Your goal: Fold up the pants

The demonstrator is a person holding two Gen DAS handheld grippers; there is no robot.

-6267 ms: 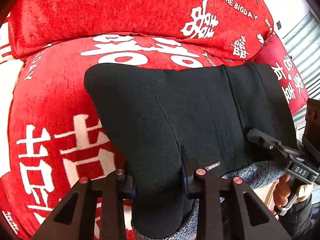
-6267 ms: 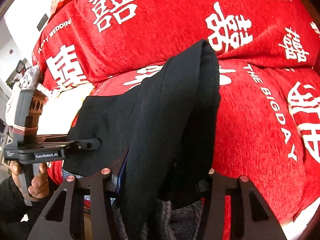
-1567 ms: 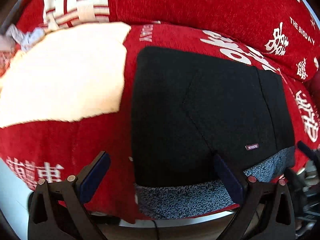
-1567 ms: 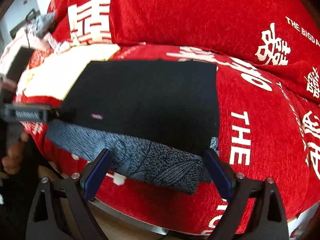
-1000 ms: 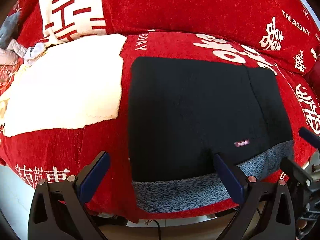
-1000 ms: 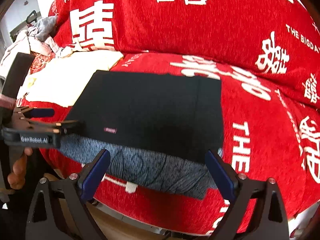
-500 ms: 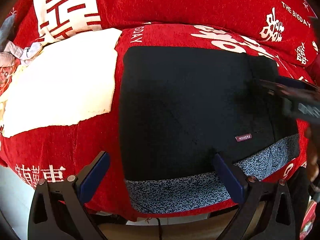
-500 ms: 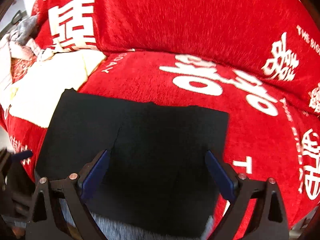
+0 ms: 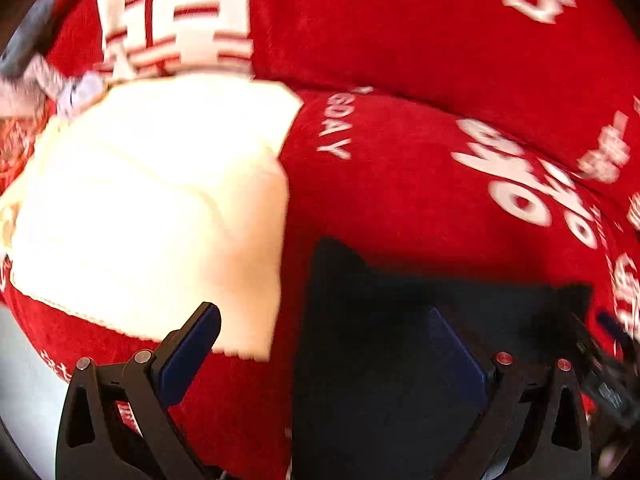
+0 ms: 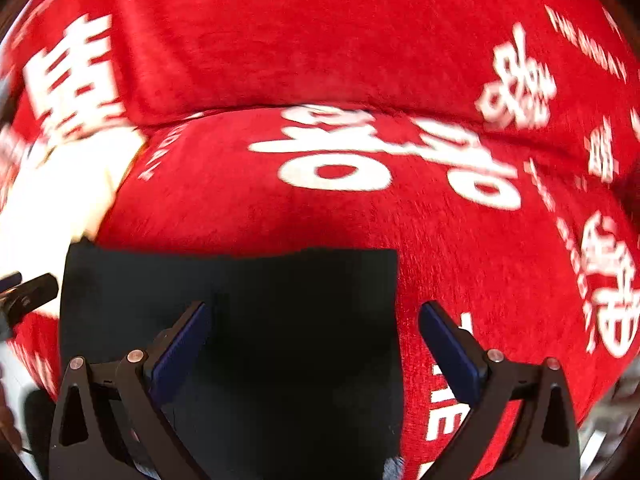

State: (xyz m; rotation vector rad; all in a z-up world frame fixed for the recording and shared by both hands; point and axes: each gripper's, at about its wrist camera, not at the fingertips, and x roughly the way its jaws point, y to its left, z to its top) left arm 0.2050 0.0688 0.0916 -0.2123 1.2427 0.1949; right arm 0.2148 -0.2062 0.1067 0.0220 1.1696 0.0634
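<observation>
Lying flat on the red plush sofa cushion (image 10: 240, 208), the folded black fabric pants (image 10: 280, 320) sit directly under both tools; your right gripper (image 10: 314, 344) and left gripper (image 9: 320, 348) hang spread, empty; the right one is better centred.

The pants (image 10: 280, 340) are matt black cloth, smooth and flat. The sofa cover (image 10: 360, 60) is red plush cloth with a short fuzzy nap and white printed characters. Beside the pants lies a cream towel (image 9: 152, 208), soft-looking and pale.
</observation>
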